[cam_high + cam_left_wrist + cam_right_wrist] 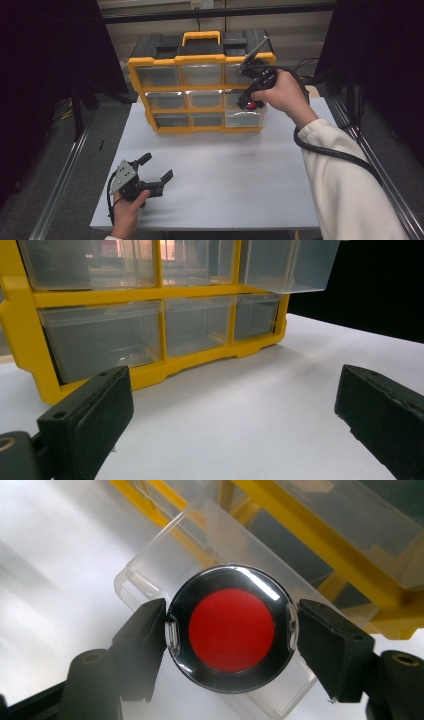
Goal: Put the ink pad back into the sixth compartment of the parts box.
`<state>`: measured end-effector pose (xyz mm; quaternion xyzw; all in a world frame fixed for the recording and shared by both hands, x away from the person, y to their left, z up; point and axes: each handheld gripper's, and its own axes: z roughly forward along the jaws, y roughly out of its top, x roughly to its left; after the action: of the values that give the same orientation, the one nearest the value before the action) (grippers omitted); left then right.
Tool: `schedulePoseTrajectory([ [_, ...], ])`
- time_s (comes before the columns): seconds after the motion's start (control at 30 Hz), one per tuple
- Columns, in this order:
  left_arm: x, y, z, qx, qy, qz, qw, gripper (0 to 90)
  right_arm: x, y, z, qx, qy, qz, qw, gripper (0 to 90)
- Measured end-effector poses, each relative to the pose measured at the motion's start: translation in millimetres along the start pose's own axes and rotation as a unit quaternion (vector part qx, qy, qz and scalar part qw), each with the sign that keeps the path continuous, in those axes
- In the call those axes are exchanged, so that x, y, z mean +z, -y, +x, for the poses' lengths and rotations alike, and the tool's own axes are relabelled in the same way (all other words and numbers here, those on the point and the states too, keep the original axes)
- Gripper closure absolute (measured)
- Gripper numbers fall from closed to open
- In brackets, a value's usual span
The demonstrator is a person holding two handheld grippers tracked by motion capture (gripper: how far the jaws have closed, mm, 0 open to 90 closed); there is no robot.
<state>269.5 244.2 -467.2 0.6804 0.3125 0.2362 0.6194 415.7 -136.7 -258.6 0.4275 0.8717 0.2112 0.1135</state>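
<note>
**A:** Okay, let's count what we've got. One yellow organizer (200,90) with a black top and a yellow carry handle, standing upright on the white table (225,170). We count nine clear drawers in it, three rows of three. One of them, the pulled-out drawer (243,118) at the organizer's bottom right corner, sticks out toward us.

**B:** Agreed, nine. Then two grippers, and one round red-centred disc (231,630) with a black ring and a clear rim.

**A:** Right. The right gripper (231,630) is pinching that disc, one black pad on each side of the rim, and it hangs right above the pulled-out drawer at the organizer's front.

**B:** From the high view we only catch a red spot under the hand there. The right gripper view is where we actually see the pads pressing the rim and the drawer underneath it.

**A:** And the left gripper (159,167) sits well out in front of the organizer, low by the table, jaws spread wide with nothing between them.

**B:** Its own view gives us the organizer's lower rows up close, plus a drawer jutting out on the far side. We can't see the disc from there.
</note>
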Motion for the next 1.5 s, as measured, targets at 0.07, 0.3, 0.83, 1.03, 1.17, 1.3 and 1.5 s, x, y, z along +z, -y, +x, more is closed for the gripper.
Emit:
schedulePoseTrajectory([
  [0.07, 0.4, 0.2, -0.5, -0.005, 0.000, -0.002, 1.0000, 2.3, 0.4, -1.0, -0.3, 0.001, 0.001, 0.000, 1.0000, 30.5],
  [0.3, 1.1, 0.4, -1.8, -0.013, -0.002, -0.008, 0.9999, 2.3, 4.6, -3.3, -2.3, 0.005, 0.002, -0.001, 1.0000, 30.5],
  [0.83, -0.3, 0.2, 0.3, 0.001, -0.001, 0.000, 1.0000, 2.3, 5.5, -5.8, -4.6, 0.007, 0.007, -0.007, 0.9999, 30.5],
  [1.03, -0.2, 0.3, 0.0, 0.001, -0.005, 0.001, 1.0000, 2.3, 7.5, -5.2, -5.8, 0.006, 0.005, -0.010, 0.9999, 30.5],
  [1.17, 0.2, 0.3, -0.5, -0.001, -0.004, -0.001, 1.0000, 2.3, 8.6, -5.0, -6.5, 0.003, 0.009, -0.010, 0.9999, 30.5],
  [1.3, -0.3, 0.2, 0.5, 0.001, -0.001, 0.000, 1.0000, 2.3, 9.6, -4.7, -6.7, 0.007, 0.009, -0.016, 0.9998, 30.4],
  [1.5, -0.4, 0.2, 0.5, 0.002, -0.001, 0.001, 1.0000, 2.4, 10.0, -4.8, -6.8, 0.009, 0.009, -0.018, 0.9998, 30.4],
])
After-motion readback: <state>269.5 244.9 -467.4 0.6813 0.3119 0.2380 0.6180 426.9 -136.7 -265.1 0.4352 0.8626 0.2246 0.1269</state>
